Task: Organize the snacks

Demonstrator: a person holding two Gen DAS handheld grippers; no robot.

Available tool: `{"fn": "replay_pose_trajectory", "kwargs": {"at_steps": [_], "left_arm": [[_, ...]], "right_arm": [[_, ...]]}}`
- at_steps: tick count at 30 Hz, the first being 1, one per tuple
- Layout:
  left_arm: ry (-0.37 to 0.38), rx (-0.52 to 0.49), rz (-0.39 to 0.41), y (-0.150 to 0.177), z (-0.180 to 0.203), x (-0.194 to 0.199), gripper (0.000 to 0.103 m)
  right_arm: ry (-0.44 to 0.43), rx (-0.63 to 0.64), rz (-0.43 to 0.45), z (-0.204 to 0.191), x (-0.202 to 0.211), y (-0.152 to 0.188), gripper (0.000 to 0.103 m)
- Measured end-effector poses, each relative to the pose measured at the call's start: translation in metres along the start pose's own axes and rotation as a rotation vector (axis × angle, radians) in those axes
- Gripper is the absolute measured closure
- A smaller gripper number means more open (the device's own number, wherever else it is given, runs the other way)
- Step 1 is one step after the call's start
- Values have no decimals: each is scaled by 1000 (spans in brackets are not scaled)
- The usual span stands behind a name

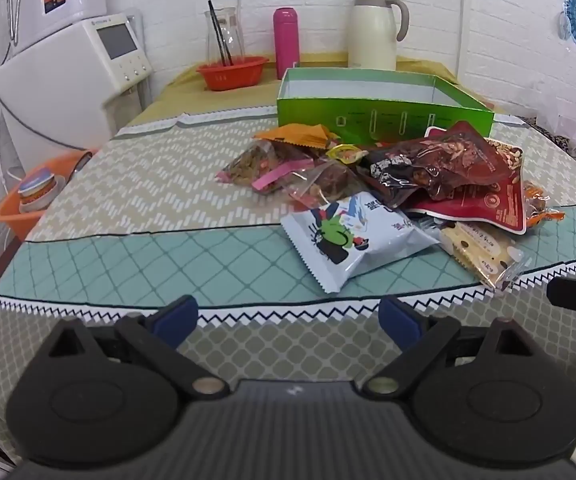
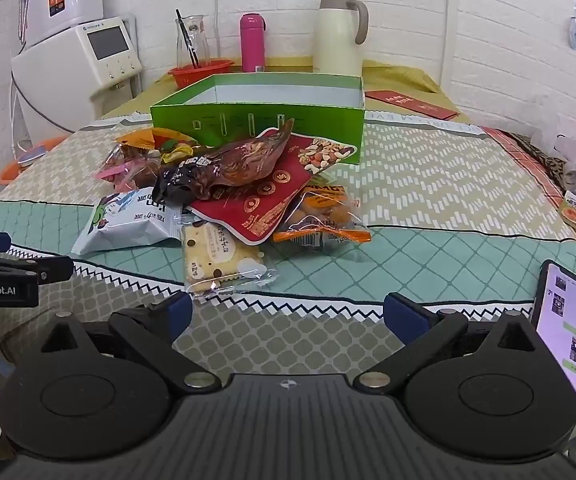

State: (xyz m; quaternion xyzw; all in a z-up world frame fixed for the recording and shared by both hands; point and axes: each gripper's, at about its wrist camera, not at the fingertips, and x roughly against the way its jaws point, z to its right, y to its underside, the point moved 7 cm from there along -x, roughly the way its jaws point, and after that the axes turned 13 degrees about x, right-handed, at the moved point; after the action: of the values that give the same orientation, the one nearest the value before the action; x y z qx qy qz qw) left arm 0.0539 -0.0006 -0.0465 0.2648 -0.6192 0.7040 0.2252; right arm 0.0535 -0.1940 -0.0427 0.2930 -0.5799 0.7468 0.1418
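Holding both tools low over the near edge of the table (image 1: 88, 200), you have nothing gripped. Your left gripper (image 1: 288, 316) has its blue pads spread wide over bare patterned cloth, and your right gripper (image 2: 288, 312) is spread just as wide, also with only cloth between the pads. The right one points a little toward the clear-wrapped cracker packet (image 2: 218, 256), which lies just ahead of its left pad but apart from it.

The snack pile (image 1: 388, 184) sits mid-table, ahead of you and right of your left tool. A white-and-blue pouch (image 1: 348, 236) lies nearest the left gripper; behind it a dark brown vacuum pack (image 2: 228, 164) rests on top of a red nut bag (image 2: 272, 196), with an orange-trimmed packet (image 2: 324, 216) tucked under the red bag's right side. Pink-sealed clear bags (image 1: 264, 164) lie on the pile's left.

The green box (image 2: 256, 120) stands open just behind the pile, touching its far edge; its visible inside looks bare. A phone (image 2: 568, 328) with a lit screen leans beside your right gripper. Past the box stand a cream jug (image 1: 374, 28), a pink bottle (image 1: 286, 42) and a red basket (image 1: 232, 72).
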Motion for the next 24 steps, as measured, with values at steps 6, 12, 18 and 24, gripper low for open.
{"fn": "replay_pose_trajectory", "kwargs": {"at_steps": [6,12,18,24], "left_arm": [[14,15,21,0,-2,1,11],[14,18,16,-1,5,-1,11],[30,36,5,-2,-2,1,11],[30,38,5,-2,-1,0,11]], "right_arm": [[3,6,4,0,1,0,0],[-7,-11,2,5,-1,-1,0],[-5,-12,3,-1,0,-1,0],[-7,-12,7,-1,1,-2,0]]}}
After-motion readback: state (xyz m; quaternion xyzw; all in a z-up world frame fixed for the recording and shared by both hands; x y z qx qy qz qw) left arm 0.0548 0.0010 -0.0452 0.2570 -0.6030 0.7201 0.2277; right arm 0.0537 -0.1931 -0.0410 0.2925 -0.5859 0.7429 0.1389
